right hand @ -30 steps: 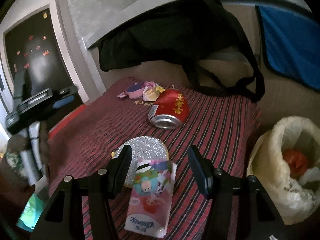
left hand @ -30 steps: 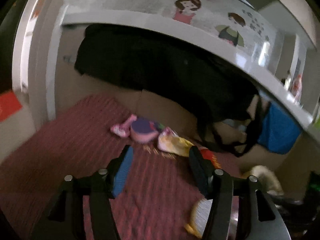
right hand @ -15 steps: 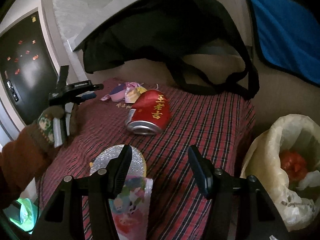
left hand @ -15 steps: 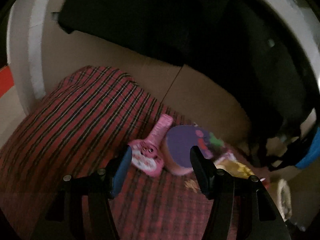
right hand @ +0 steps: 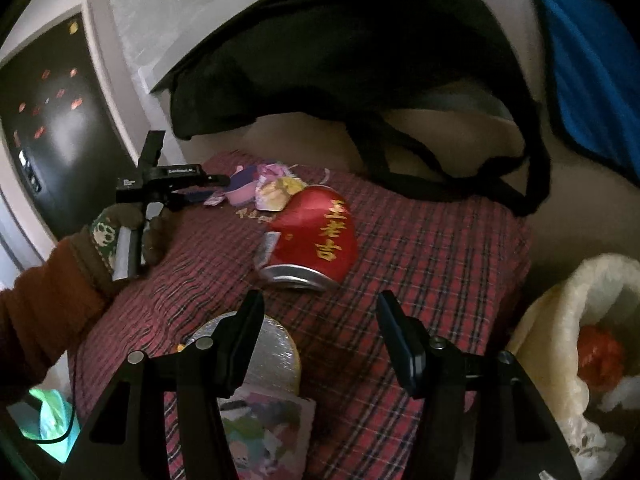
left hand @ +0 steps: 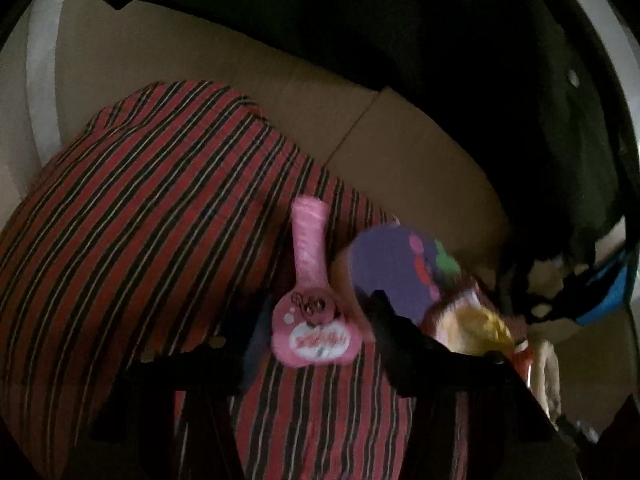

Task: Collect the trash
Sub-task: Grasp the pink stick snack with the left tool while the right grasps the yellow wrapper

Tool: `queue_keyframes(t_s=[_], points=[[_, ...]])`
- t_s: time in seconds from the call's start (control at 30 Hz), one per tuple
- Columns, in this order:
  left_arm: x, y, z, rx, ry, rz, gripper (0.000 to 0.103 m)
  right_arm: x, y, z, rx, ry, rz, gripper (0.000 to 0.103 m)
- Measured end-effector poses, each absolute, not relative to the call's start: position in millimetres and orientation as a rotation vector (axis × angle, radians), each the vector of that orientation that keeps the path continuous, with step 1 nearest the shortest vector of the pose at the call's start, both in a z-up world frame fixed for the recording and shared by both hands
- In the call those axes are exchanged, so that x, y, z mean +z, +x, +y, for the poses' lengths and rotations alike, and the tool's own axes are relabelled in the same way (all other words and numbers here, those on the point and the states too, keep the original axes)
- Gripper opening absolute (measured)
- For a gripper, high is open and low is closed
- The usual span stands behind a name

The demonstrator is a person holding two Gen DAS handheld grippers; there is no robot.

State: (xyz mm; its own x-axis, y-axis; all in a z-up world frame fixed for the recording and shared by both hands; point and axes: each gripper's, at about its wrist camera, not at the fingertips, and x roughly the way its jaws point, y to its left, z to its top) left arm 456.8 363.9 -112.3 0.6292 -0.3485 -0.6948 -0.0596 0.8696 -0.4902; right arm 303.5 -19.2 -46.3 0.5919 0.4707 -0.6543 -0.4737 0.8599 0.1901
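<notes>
Trash is mostly uncollected: a red can [right hand: 310, 236], wrappers and a tissue pack [right hand: 264, 432] lie on the striped surface [right hand: 420, 280]; a bag [right hand: 568, 320] at right holds some. The left tool [left hand: 316, 320], jaws just narrowing, straddles a pink wrapper [left hand: 310, 304], grip uncertain. The right tool [right hand: 320, 336] stands wide, empty, the can just beyond.

Home rm: striped bedspread [right hand: 420, 248], hung bag [right hand: 340, 60].
</notes>
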Motion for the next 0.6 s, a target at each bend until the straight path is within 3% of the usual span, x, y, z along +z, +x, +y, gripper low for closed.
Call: queue_keyframes(t_s=[0.07, 0.27, 0.6], points=[[-112.5, 442.2, 359.6, -0.175, -0.489, 0.908, 0.021, -38.9, 307.7, -6.1, 0.580, -0.026, 0.761, 0.056], [-112.1, 383.6, 339.9, -0.158, -0.379, 0.894, 0.015, -19.8, 344.6, 46.8, 0.654, -0.107, 0.772, 0.056], [-91.7, 333.9, 354.9, -0.252, -0.436, 0.827, 0.018, -52.5, 453.6, 128.4, 0.609, -0.335, 0.915, 0.055]])
